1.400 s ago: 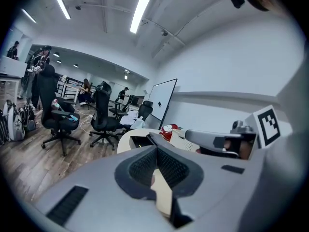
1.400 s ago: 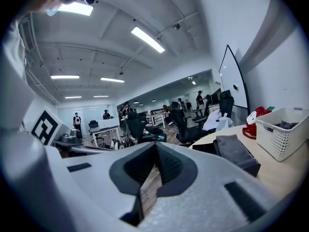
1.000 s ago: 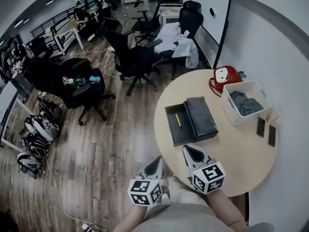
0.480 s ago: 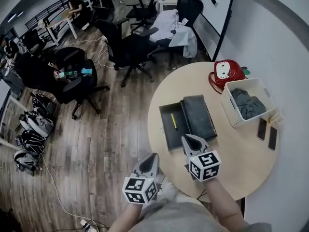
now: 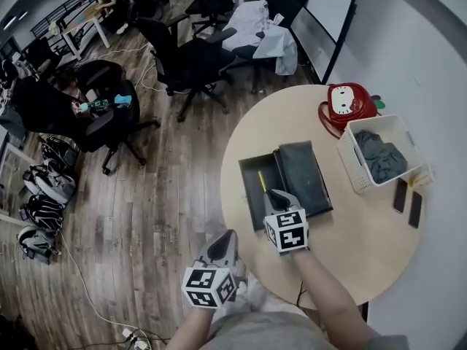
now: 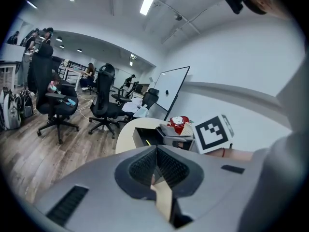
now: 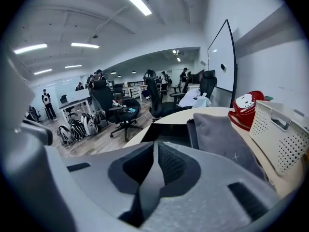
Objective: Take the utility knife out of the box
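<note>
The knife (image 5: 262,181) lay untaken in the open box (image 5: 249,195). The right gripper (image 5: 276,193), closed and empty, hung at its near edge. The left gripper (image 5: 226,236) was closed too.

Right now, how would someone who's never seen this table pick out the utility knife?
Find the round beige table by the white wall. On its left half in the head view sits an open dark box, its lid lying flat at its right. The utility knife lies inside the box: a thin yellow stick, the only bright thing on the dark lining.
</note>
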A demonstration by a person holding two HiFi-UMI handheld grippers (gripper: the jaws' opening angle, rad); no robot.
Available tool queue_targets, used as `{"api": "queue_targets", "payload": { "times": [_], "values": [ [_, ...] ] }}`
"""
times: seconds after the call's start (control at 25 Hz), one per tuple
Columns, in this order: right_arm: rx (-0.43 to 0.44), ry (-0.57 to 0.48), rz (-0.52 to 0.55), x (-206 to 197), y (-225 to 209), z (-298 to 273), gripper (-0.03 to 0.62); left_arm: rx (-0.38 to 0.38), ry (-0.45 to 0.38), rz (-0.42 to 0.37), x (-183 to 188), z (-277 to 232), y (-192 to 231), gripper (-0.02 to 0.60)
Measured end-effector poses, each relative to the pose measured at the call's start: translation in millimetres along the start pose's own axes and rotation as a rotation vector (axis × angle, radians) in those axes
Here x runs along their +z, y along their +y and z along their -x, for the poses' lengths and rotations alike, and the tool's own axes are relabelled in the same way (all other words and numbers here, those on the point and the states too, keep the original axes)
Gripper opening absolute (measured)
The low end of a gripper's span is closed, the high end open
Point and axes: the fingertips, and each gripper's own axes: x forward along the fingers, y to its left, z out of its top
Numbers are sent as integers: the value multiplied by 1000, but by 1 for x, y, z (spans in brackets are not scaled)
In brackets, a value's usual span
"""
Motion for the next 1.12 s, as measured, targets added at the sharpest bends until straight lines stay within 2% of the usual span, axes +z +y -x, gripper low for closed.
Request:
{"api": "queue_targets", "payload": {
  "times": [0.16, 0.24, 0.28, 0.44, 0.56, 0.76, 0.88, 0.92, 1.12],
  "values": [
    [-26, 51, 14, -5, 1, -27, 8, -5, 20, 4, -4, -7, 5, 3],
    [-28, 85, 14, -6, 4, -40, 92, -5, 28, 3, -7, -11, 6, 3],
    [-33, 109, 8, -8, 4, -46, 110, -4, 32, 4, -9, -13, 6, 3],
    [-74, 204, -75, -25, -5, -66, 110, -7, 35, 15, -11, -16, 6, 3],
    [-104, 231, -157, -27, -13, -76, 114, -8, 37, 21, -11, -16, 9, 3],
    [-165, 318, -108, -32, -17, -89, 114, -3, 38, 28, -9, -16, 14, 3],
    [-191, 358, -133, -43, -24, -97, 112, 1, 34, 32, -8, -17, 17, 3],
    [-202, 360, -140, -44, -27, -97, 74, 2, 32, 34, -8, -18, 18, 3],
    [-221, 358, -139, -44, -32, -96, 46, 10, 27, 41, -8, -19, 18, 3]
  ]
}}
